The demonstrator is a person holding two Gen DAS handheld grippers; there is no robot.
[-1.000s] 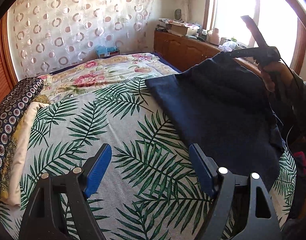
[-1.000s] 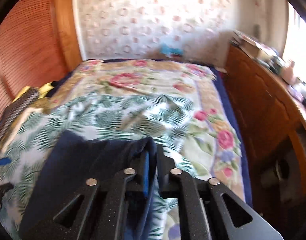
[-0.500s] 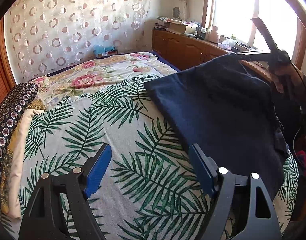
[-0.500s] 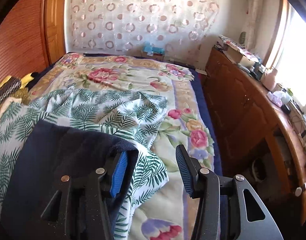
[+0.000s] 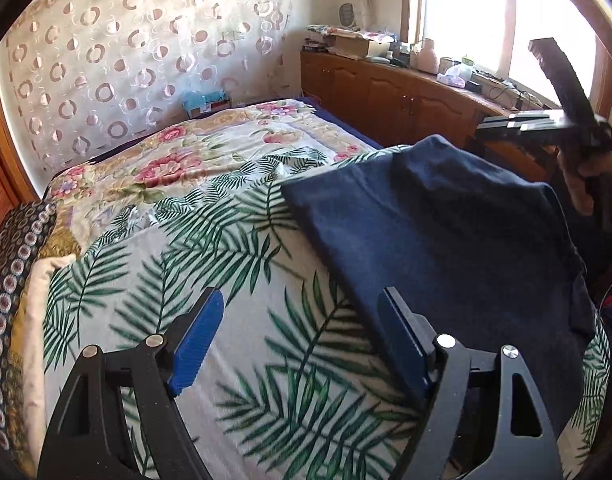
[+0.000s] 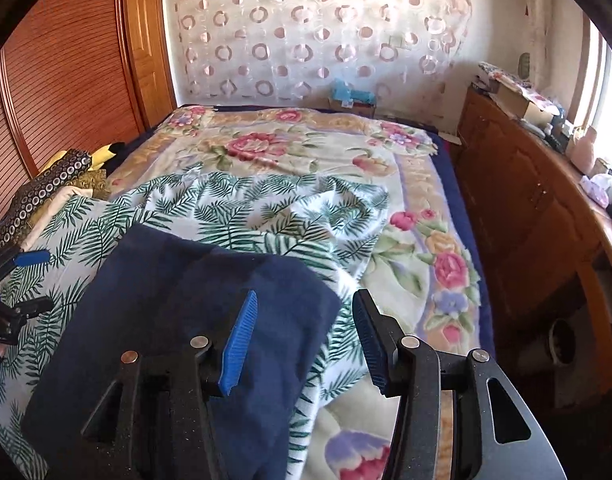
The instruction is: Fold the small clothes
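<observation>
While both sets of jaws are spread wide with nothing between them, no hold is had on the cloth. The left gripper (image 5: pixel 298 340) is held low over the palm-leaf sheet (image 5: pixel 194 280), its right finger just at the near left edge of the navy garment (image 5: pixel 446 240); contact cannot be told. The right gripper (image 6: pixel 302 340) is raised above the garment's (image 6: pixel 178 300) right part, its left pad over the cloth, its right pad over the floral blanket (image 6: pixel 426 240); it is also seen from the left wrist view (image 5: pixel 518 122), lifted clear of the fabric.

The garment is laid mostly flat on the near right part of the bed, over the leaf sheet, with one far corner humped up and a fold line running across it. It is judged soft, limp and light, with a slightly fuzzy knit that should not slip in ribbed pads. It is expected to sag and bunch if pinched mid-panel, so corners or hem edges are the places to be taken, one per gripper, and kept taut. A pinch too deep risks the sheet below being caught too.

Farther out, a patterned pillow stack (image 5: pixel 10 280), a wooden cabinet (image 6: pixel 526 200) and a circle-print curtain (image 6: pixel 306 32) are seen.
</observation>
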